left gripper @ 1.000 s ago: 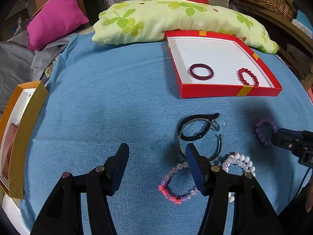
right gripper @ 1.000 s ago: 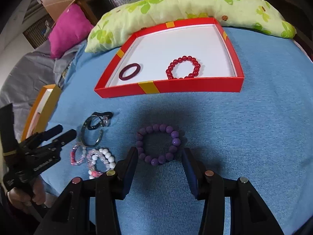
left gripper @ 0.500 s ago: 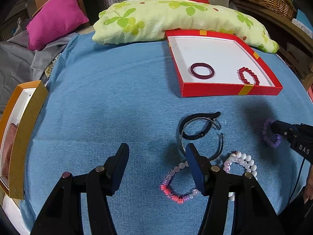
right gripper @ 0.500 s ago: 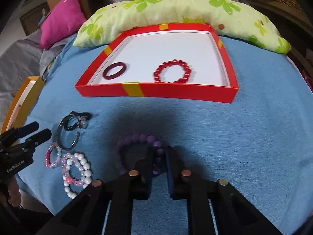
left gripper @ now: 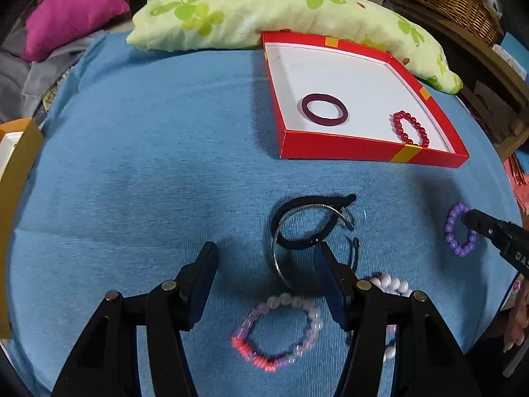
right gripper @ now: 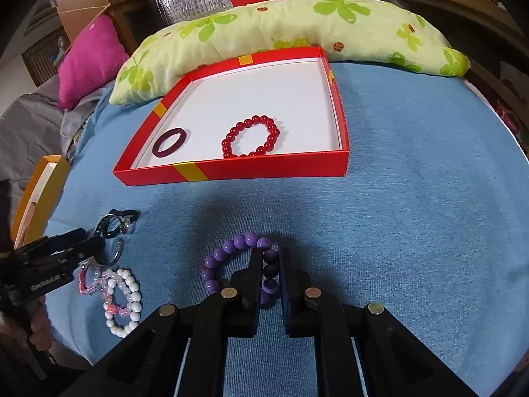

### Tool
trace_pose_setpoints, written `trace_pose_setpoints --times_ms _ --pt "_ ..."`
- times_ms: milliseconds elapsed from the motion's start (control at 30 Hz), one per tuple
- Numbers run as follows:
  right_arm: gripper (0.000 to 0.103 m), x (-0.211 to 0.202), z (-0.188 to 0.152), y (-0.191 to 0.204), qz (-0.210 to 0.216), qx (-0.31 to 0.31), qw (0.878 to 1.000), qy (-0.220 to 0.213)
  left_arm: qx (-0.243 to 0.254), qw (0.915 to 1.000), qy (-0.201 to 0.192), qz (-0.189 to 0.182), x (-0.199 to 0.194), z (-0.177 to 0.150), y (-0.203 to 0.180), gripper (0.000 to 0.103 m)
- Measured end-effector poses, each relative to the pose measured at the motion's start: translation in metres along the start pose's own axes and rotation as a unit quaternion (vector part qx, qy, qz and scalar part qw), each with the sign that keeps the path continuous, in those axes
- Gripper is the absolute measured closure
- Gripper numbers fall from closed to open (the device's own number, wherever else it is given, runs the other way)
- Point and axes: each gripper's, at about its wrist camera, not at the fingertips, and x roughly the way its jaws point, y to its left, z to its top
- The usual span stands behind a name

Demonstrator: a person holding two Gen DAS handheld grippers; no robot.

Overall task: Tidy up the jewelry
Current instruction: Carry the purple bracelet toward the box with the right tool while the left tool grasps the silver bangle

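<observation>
My right gripper [right gripper: 271,256] is shut on the purple bead bracelet [right gripper: 228,248], pinching its right side on the blue cloth; the left wrist view shows that bracelet [left gripper: 451,231] at the far right. My left gripper [left gripper: 264,251] hangs open over the loose pile, with nothing between its pads. Under it lie a silver bangle [left gripper: 279,264], a black band [left gripper: 297,205], a pink and clear bead bracelet [left gripper: 281,330] and a white bead bracelet [left gripper: 393,284]. The red tray [right gripper: 264,168] holds a maroon ring [right gripper: 169,142] and a red bead bracelet [right gripper: 251,135].
A green leaf-print pillow [left gripper: 264,10] lies behind the tray, with a pink cushion [left gripper: 72,3] at the back left. An orange-rimmed box [left gripper: 16,152] sits at the cloth's left edge. A wicker basket [left gripper: 453,0] stands at the back right.
The right gripper's jaws came together on the purple bracelet and dragged it slightly. The left gripper edged forward and lower over the bangle pile, still open.
</observation>
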Motion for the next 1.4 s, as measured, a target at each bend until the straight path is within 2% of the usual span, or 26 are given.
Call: trace_pose_setpoints --times_ms 67,200,267,333,467,633,700,733,767,800,833,900,1100,1267,1300,1367,1400 --pt "0.092 -0.001 0.000 -0.001 0.003 0.003 1.000 -0.001 0.002 1.0000 -0.003 0.001 0.002 0.002 -0.001 0.045" --pt "0.092 -0.004 0.001 -0.004 0.009 0.008 1.000 -0.002 0.001 0.9999 -0.006 -0.011 0.003 0.004 -0.002 0.065" --pt "0.092 -0.004 0.001 -0.004 0.011 0.010 1.000 -0.004 0.005 0.9999 -0.006 -0.013 0.003 0.004 -0.004 0.084" --pt "0.092 -0.006 0.001 -0.004 0.011 0.011 1.000 -0.006 0.003 0.9999 -0.008 -0.014 0.002 0.003 -0.002 0.092" --pt "0.092 -0.008 0.002 -0.004 0.013 0.010 1.000 -0.011 -0.004 0.9996 -0.007 -0.027 -0.003 0.001 0.003 0.095" --pt "0.092 -0.009 0.003 -0.005 0.019 0.013 1.000 -0.010 0.008 0.9997 -0.011 -0.020 -0.008 -0.001 0.003 0.095" --pt "0.092 -0.009 0.003 -0.005 0.019 0.013 1.000 -0.010 0.006 0.9993 -0.018 -0.033 -0.013 0.000 0.002 0.089" --pt "0.092 -0.009 0.003 -0.005 0.019 0.014 1.000 -0.009 0.007 0.9989 -0.022 -0.040 -0.015 0.001 0.000 0.074" --pt "0.092 -0.009 0.003 -0.005 0.018 0.014 1.000 -0.009 0.008 0.9987 -0.026 -0.043 -0.017 0.002 -0.002 0.044" --pt "0.092 -0.008 0.003 -0.005 0.018 0.014 1.000 -0.008 0.007 0.9986 -0.030 -0.042 -0.019 0.002 -0.005 0.030" --pt "0.092 -0.008 0.002 -0.006 0.018 0.014 1.000 -0.008 0.007 0.9984 -0.040 -0.039 -0.021 0.003 -0.008 0.021" --pt "0.092 -0.009 0.002 -0.006 0.018 0.014 1.000 -0.007 0.014 0.9978 -0.047 -0.044 -0.022 0.004 -0.014 0.021" --pt "0.092 -0.010 0.001 -0.009 0.021 0.016 1.000 -0.007 0.018 0.9994 0.001 -0.031 0.003 0.004 -0.028 0.021" --pt "0.092 -0.011 0.002 -0.009 0.024 0.018 1.000 -0.009 0.017 0.9993 -0.002 -0.034 0.004 0.003 -0.026 0.022" --pt "0.092 -0.011 0.002 -0.009 0.024 0.017 1.000 -0.009 0.016 0.9993 -0.004 -0.035 0.003 0.002 -0.025 0.023" --pt "0.092 -0.011 0.003 -0.008 0.026 0.015 1.000 -0.010 0.022 0.9993 -0.009 -0.029 0.001 0.001 -0.023 0.041" --pt "0.092 -0.011 0.003 -0.007 0.027 0.014 0.999 -0.011 0.024 0.9993 -0.010 -0.026 0.001 0.001 -0.022 0.041"
